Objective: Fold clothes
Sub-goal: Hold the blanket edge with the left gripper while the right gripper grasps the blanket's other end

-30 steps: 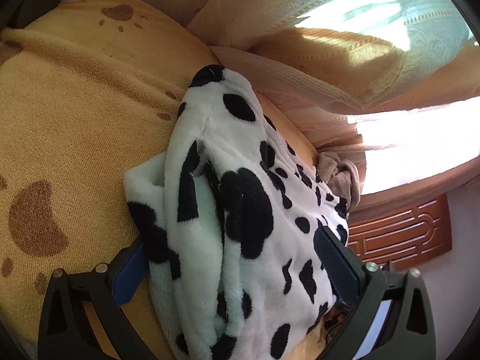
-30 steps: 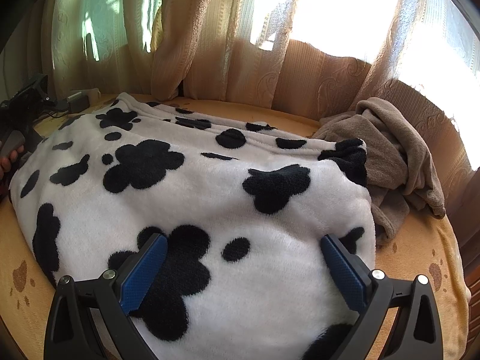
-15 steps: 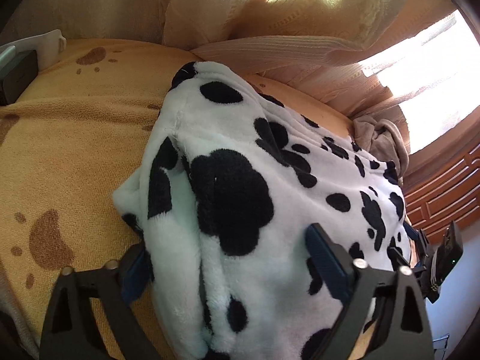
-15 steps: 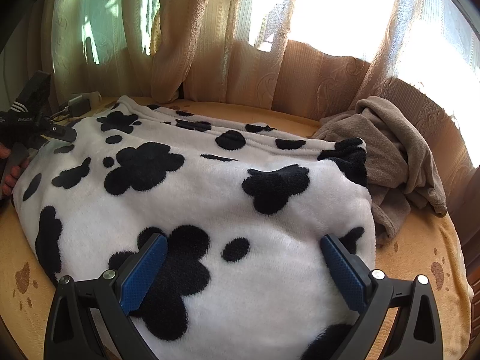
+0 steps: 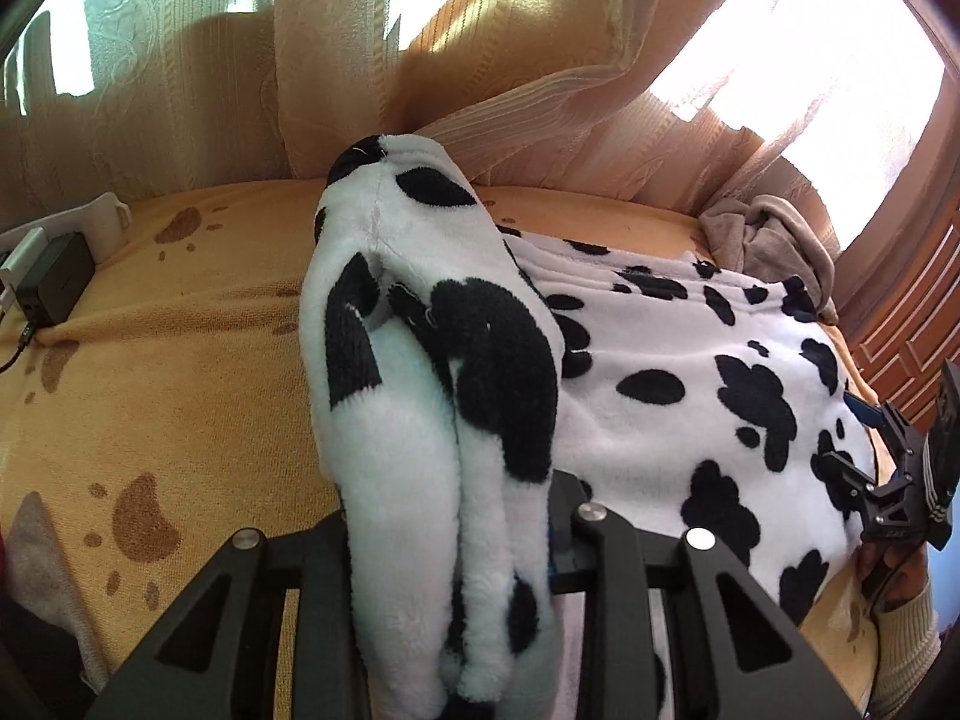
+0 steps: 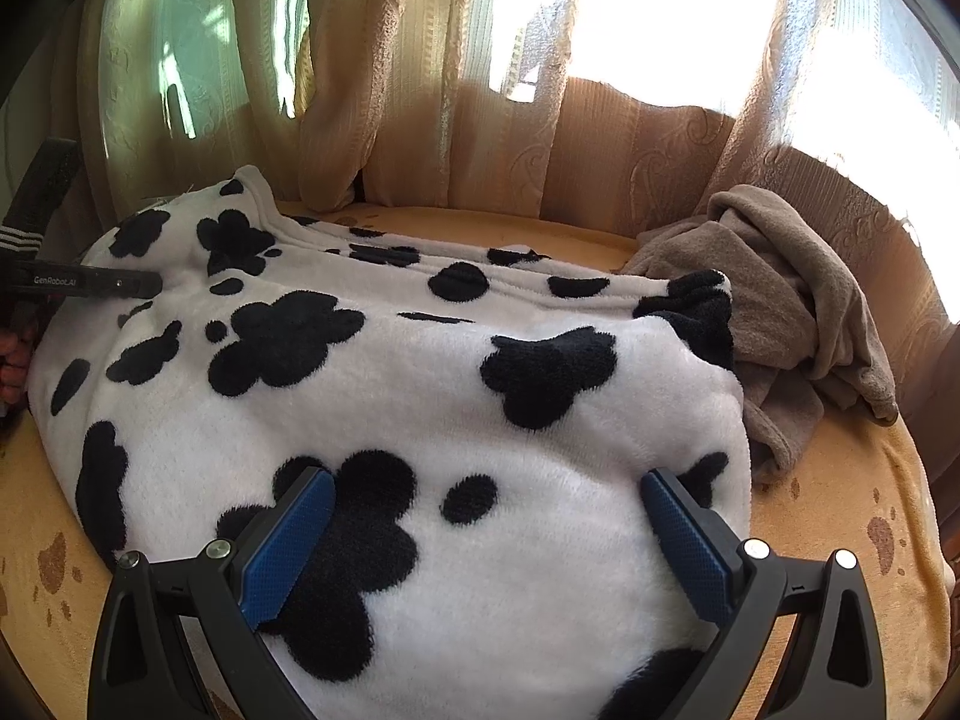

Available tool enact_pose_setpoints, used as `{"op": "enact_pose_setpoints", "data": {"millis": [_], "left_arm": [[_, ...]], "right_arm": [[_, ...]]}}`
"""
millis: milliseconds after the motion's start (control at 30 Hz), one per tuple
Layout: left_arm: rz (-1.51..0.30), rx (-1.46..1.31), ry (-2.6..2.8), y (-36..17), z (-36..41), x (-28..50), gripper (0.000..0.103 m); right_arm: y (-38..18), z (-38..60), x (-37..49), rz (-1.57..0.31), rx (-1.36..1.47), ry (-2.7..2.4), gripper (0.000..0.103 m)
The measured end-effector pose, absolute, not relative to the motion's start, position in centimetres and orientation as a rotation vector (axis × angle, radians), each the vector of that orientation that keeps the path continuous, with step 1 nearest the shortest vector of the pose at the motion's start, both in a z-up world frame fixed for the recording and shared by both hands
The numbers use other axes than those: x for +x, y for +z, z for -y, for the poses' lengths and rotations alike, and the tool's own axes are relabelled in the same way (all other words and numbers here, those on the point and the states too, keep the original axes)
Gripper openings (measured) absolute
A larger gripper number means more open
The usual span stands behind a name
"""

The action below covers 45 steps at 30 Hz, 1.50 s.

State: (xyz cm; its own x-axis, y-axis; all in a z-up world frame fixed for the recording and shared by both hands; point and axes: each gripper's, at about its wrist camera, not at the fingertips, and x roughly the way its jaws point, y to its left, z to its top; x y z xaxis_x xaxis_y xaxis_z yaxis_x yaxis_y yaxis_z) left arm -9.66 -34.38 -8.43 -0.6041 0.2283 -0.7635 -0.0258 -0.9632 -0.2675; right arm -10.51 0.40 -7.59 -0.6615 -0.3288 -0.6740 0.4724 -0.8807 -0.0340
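Since a second ago, we are closing our left gripper [image 5: 447,564] on the white black-spotted fleece garment's [image 5: 660,420] bunched end; our right gripper [image 6: 486,540] is straddling its other end, open. Folding is barely starting.

The fleece garment [image 6: 384,396] lies spread across the bed cover [image 6: 840,492] — a crumpled towel [image 6: 798,300] touches its far right corner, curtains [image 6: 420,60] hang behind, and a charger [image 5: 54,285] sits at the far left edge.
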Motion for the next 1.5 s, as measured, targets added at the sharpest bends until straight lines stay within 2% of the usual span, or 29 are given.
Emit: {"op": "enact_pose_setpoints", "data": {"millis": [100,233,433,533,600,767,967,1333,1500], "left_arm": [[0.442,-1.313,2.643,-9.1,35.3,-9.7,0.035],[0.477,-1.296,2.625,-9.4,35.6,-9.6,0.036],[0.561,-1.282,2.597,-10.1,36.1,-9.6,0.039],[0.576,-1.283,2.589,-10.2,36.3,-9.6,0.039],[0.578,-1.287,2.583,-10.2,36.4,-9.6,0.039],[0.607,-1.288,2.567,-10.4,36.8,-9.7,0.041],[0.629,-1.293,2.554,-10.6,36.9,-9.8,0.044],[0.658,-1.316,2.527,-10.7,37.3,-10.0,0.050],[0.663,-1.319,2.516,-10.7,37.5,-10.0,0.051]], "right_arm": [[-6.5,-2.7,-10.1,-0.134,0.910,-2.497,0.103],[-4.3,-9.5,-10.3,0.191,0.884,-2.586,0.103],[-8.4,-17.7,-14.3,0.781,1.171,-2.402,0.103],[-9.4,-18.8,-15.4,0.965,1.115,-2.301,0.103],[-9.9,-18.8,-16.7,1.020,1.103,-2.254,0.103],[-9.9,-17.0,-19.5,0.991,1.115,-2.193,0.103],[-9.8,-12.8,-20.4,0.756,1.219,-2.187,0.103],[-9.5,-12.1,-19.9,0.795,1.178,-2.019,0.103],[-10.1,-10.3,-20.5,0.667,1.238,-2.058,0.103]]}}
